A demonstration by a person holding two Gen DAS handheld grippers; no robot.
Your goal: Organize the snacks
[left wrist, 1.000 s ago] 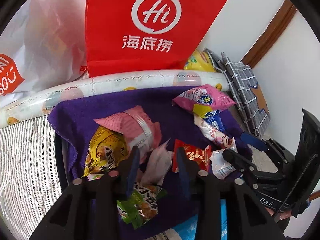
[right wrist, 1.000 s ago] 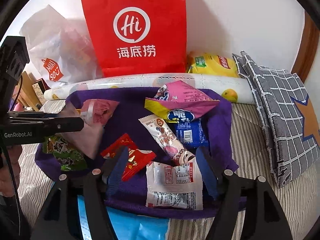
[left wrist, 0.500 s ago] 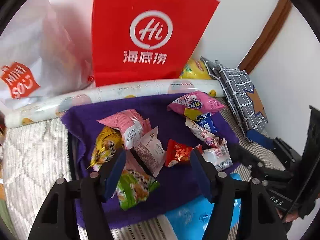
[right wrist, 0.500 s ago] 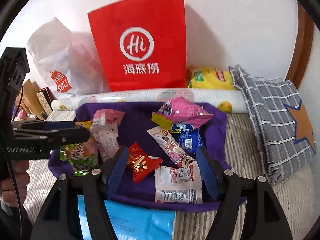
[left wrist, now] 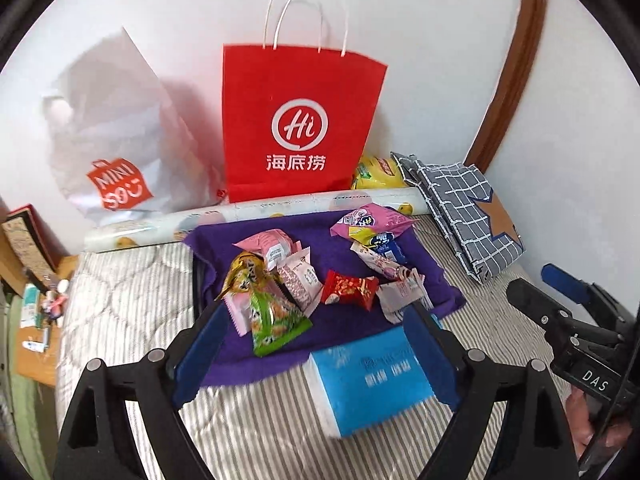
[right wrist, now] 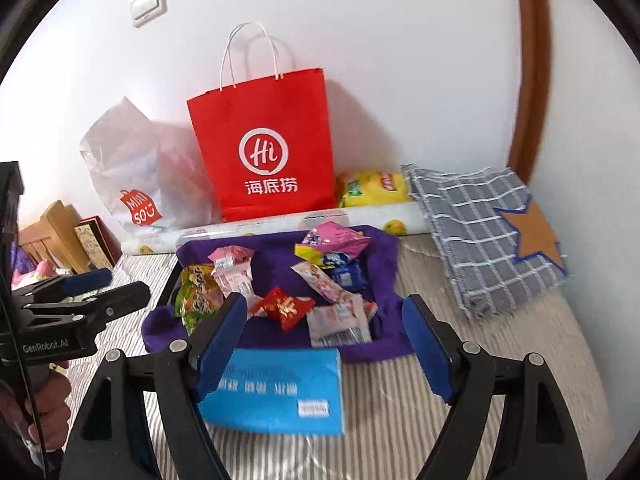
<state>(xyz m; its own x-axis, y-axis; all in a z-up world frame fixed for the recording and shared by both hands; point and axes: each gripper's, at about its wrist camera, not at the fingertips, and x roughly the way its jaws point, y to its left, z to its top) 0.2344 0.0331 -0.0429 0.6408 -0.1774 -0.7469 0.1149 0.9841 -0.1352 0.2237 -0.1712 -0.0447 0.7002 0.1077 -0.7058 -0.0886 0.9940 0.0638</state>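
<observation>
Several snack packets lie on a purple cloth [left wrist: 340,332]: a green one [left wrist: 276,320], a red one [left wrist: 350,288], a pink one [left wrist: 268,242], a pink-and-yellow one [left wrist: 370,224] and a white one [left wrist: 402,292]. My left gripper [left wrist: 315,312] hangs above the cloth's near edge. Its jaws are opening and hold nothing. My right gripper [right wrist: 324,308] hovers beside it over a blue tissue pack [right wrist: 280,388]. Its jaws are opening too, with nothing gripped. Each gripper shows at the edge of the other's view, in a person's hand.
A red paper bag [left wrist: 300,120] and a white plastic bag [left wrist: 120,152] stand against the wall behind a rolled printed sheet [left wrist: 256,216]. A yellow chip bag [left wrist: 376,172] and a grey checked cloth [left wrist: 464,208] lie right. The striped bed [left wrist: 280,432] drops to a cluttered side table [left wrist: 40,320].
Both grippers have pulled back and up from the snacks. The left jaws spread wide and let go of a pale pink packet, which now lies on the cloth. The right jaws widened slightly.
</observation>
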